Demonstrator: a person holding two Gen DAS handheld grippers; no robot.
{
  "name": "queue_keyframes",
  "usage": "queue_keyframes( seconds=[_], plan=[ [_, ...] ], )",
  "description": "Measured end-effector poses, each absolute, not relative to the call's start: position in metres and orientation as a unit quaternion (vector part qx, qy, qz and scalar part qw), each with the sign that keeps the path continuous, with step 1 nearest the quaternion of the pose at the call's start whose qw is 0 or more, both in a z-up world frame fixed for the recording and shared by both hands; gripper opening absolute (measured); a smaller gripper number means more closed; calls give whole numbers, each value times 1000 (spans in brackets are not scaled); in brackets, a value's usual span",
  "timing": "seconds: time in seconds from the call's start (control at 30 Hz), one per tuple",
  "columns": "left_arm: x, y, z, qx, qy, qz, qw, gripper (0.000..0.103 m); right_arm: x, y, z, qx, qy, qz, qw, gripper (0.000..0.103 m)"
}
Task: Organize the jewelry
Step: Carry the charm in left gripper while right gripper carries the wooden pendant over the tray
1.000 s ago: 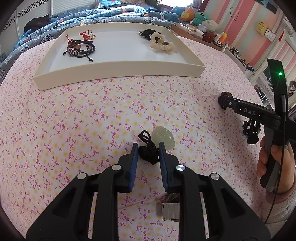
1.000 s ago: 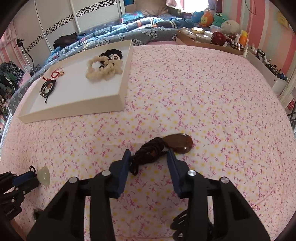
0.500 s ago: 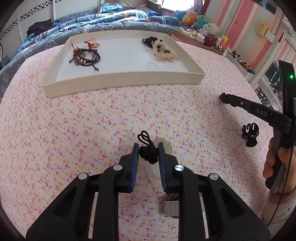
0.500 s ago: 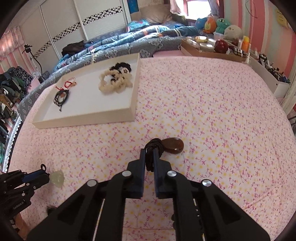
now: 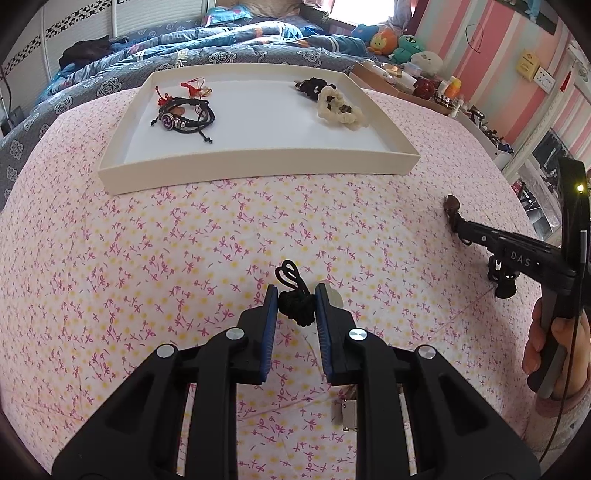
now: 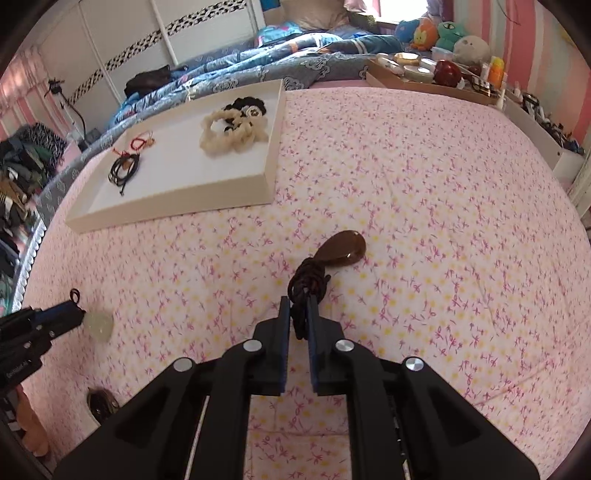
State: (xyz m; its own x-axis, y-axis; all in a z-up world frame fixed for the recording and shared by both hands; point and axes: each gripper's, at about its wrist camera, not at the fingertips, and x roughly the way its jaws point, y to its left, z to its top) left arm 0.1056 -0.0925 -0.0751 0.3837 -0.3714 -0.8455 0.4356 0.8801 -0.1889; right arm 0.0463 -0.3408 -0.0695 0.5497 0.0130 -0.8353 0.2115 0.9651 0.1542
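Note:
My left gripper [image 5: 295,295] is shut on the black knotted cord [image 5: 295,306] of a pale green jade pendant [image 5: 334,297], which hangs mostly hidden behind the right finger; the pendant also shows in the right wrist view [image 6: 99,323]. My right gripper [image 6: 299,308] is shut on the dark braided cord [image 6: 308,280] of a brown oval pendant [image 6: 343,248], lifted a little off the pink floral bedspread. The white tray [image 5: 258,168] lies beyond, holding black and red cord bracelets [image 5: 184,118] and a cream beaded bracelet [image 5: 341,110].
A rumpled blue quilt [image 5: 184,44] lies behind the tray. A brown box of small items [image 6: 424,79] and plush toys [image 6: 443,33] sit at the far right. A metal clasp [image 5: 347,415] lies on the spread under my left gripper.
Both grippers have closed on their pendant cords and risen from the bedspread. The right gripper went from wide open to pinched on the braided cord.

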Motion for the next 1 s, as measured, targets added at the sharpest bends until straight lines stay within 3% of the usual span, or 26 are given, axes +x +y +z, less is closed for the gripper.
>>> queue_keyframes(
  seconds=[0.03, 0.07, 0.13, 0.33, 0.4, 0.43, 0.53, 1.0],
  plan=[
    [106, -93, -76, 32, 500, -243, 831, 19, 46, -341, -68, 118, 468, -59, 874, 22],
    [106, -94, -76, 32, 500, -244, 830, 19, 47, -340, -66, 112, 465, -63, 876, 42],
    [107, -94, -78, 31, 502, -244, 829, 19, 50, -337, -64, 101, 464, -70, 877, 59],
    [108, -93, -81, 29, 506, -243, 827, 19, 70, -339, -78, 113, 479, -74, 867, 56],
    [108, -93, -81, 30, 505, -243, 827, 19, 72, -340, -81, 105, 476, -85, 869, 43],
    [108, -93, -81, 30, 505, -243, 828, 19, 72, -341, -81, 101, 473, -92, 870, 28],
    [108, -94, -82, 32, 504, -242, 828, 19, 68, -346, -80, 109, 475, -88, 869, 21],
    [112, -87, -57, 33, 479, -244, 842, 18, 60, -344, -44, 132, 439, -46, 887, 20]
  ],
)
